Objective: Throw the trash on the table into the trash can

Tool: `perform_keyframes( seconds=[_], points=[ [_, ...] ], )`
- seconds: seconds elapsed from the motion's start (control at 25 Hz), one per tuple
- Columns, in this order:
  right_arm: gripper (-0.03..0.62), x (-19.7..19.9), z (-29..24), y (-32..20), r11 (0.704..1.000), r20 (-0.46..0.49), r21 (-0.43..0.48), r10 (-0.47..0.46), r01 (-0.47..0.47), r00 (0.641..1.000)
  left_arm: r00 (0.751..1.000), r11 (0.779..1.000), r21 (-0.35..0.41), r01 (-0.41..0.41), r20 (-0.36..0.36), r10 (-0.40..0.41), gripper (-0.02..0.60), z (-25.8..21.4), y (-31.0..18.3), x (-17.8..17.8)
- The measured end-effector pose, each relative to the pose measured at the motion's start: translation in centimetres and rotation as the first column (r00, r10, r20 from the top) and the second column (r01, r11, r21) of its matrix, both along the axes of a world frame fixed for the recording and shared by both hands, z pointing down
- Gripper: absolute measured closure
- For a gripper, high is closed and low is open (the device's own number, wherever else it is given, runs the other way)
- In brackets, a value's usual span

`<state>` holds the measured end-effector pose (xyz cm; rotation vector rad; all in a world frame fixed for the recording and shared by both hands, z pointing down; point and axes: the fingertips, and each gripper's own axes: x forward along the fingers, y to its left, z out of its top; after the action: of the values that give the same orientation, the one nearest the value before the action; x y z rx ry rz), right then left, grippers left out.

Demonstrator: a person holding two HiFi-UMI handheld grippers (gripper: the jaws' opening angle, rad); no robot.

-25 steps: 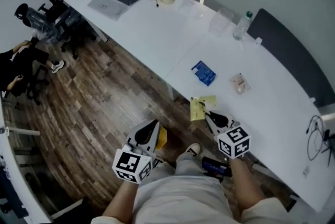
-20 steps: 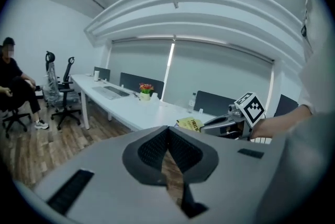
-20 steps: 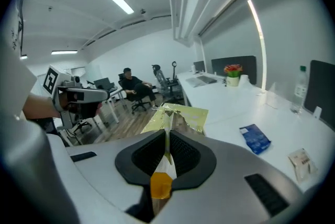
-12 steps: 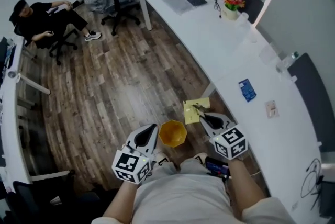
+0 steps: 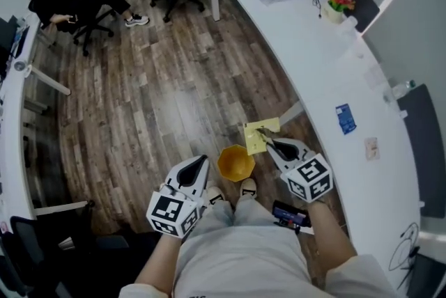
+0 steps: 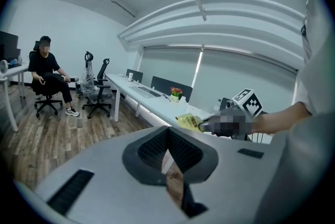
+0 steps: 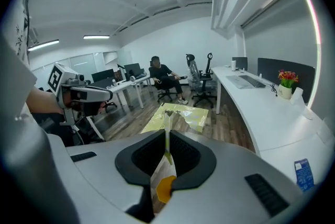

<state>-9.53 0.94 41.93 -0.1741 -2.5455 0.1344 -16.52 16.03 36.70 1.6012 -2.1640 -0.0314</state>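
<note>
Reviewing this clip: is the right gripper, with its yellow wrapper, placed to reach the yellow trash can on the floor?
Probably yes. The right gripper, shut on the yellow wrapper, hangs just beside the trash can and its open top in the head view, with nothing between them.

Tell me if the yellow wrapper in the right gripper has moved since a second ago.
Yes. The yellow wrapper has left the edge of the white table and now hangs over the wood floor beside the yellow trash can.
</note>
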Motion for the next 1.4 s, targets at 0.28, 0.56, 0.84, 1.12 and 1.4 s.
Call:
perform_keyframes(
  seconds=[0.28, 0.56, 0.84, 1.12, 1.4],
  points=[
    [0.543, 0.0, 4.2, -1.6, 0.999, -0.071, -0.013, -0.049, 0.048, 0.996, 0.999, 0.999, -0.029, 0.036, -0.021, -0.037, 0.578, 1.9, -0.5, 0.2],
    [0.543, 0.4, 11.0, -1.1, 0.993, -0.155, -0.055, -0.116, 0.108, 0.981, 0.995, 0.996, -0.066, 0.056, -0.073, -0.061, 0.578, 6.2, -1.1, 0.1],
    [0.543, 0.7, 19.0, 0.1, 0.978, -0.218, -0.104, -0.198, 0.179, 0.956, 0.991, 0.992, -0.11, 0.062, -0.112, -0.074, 0.578, 12.4, -2.5, -0.5],
    [0.543, 2.3, 28.8, 2.0, 0.966, -0.293, -0.144, -0.251, 0.216, 0.923, 0.986, 0.986, -0.159, 0.052, -0.151, -0.077, 0.578, 20.1, -1.5, -0.6],
    [0.543, 2.5, 38.2, 2.5, 0.968, -0.331, -0.168, -0.233, 0.186, 0.914, 0.984, 0.985, -0.17, 0.017, -0.171, -0.047, 0.578, 27.5, -2.5, -0.4]
  ],
)
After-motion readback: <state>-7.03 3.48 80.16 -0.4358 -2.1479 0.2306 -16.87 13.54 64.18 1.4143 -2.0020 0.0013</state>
